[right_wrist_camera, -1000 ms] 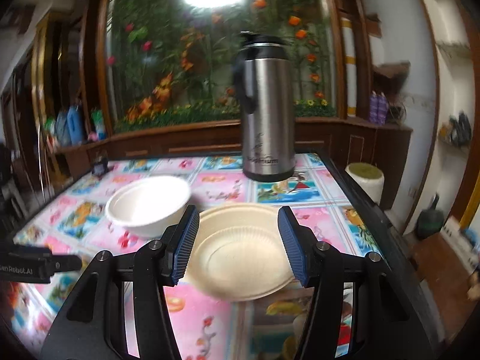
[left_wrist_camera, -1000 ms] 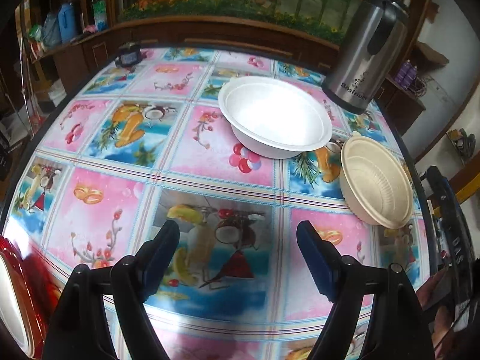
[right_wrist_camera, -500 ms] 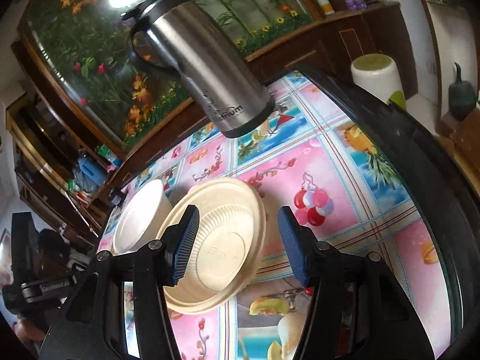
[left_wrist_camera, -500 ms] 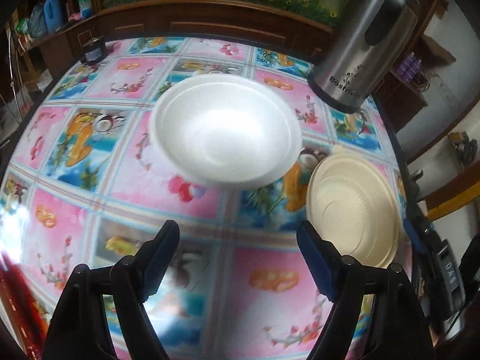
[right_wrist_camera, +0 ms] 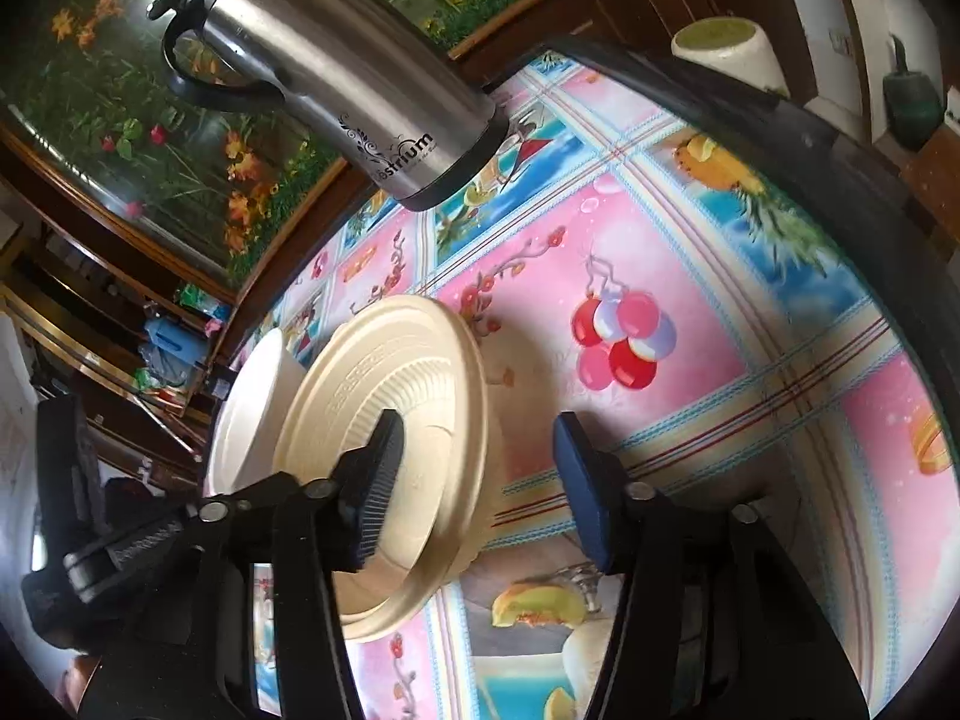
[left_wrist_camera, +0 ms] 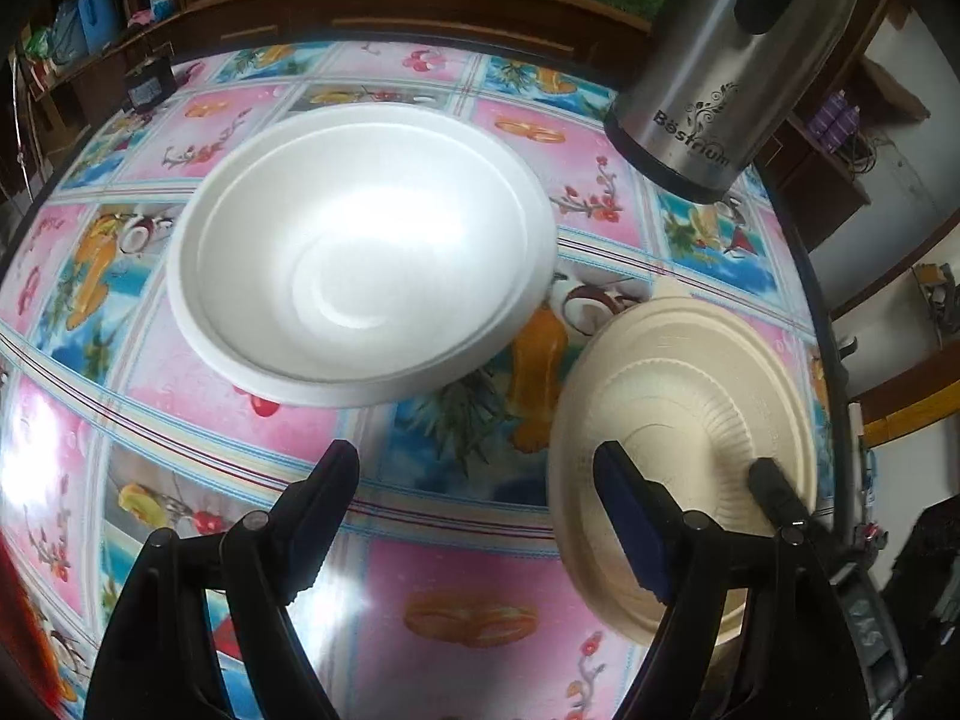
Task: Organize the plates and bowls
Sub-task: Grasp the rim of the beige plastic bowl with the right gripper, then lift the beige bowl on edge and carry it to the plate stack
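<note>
The left gripper [left_wrist_camera: 474,510] is wide open and empty, near the white bowl [left_wrist_camera: 360,252]. The right gripper [right_wrist_camera: 474,480] is wide open around the beige bowl's [right_wrist_camera: 384,420] rim, just beside the white bowl.

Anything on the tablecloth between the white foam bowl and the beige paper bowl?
Nothing: in the left wrist view only bare patterned tablecloth separates the white foam bowl from the beige paper bowl.

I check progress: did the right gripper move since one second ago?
Yes. The right gripper has tilted and come down at the beige bowl, beside the steel flask.
</note>
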Demonstrator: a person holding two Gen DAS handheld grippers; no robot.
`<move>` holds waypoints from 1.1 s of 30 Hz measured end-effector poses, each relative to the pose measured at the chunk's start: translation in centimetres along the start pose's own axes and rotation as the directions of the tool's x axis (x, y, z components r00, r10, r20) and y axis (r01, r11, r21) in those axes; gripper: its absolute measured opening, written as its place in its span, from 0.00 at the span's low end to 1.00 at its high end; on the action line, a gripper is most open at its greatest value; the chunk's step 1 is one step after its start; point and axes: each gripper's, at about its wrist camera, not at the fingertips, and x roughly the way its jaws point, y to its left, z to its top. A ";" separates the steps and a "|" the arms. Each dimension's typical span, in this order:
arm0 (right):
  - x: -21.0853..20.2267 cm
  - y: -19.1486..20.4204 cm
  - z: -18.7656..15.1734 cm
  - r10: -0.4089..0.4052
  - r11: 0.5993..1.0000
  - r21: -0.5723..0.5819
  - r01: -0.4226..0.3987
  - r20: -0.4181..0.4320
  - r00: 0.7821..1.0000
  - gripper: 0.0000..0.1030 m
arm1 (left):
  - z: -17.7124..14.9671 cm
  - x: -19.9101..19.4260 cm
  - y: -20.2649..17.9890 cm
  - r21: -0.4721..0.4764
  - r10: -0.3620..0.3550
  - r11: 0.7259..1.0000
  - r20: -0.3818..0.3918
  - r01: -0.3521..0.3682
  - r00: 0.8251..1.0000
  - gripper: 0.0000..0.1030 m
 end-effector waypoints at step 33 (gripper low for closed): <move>2.5 10.4 -10.8 0.177 0.975 -0.068 -0.210 -0.330 0.927 0.11 | -13.4 -10.2 13.0 -0.147 0.036 0.989 0.090 -0.022 0.995 0.09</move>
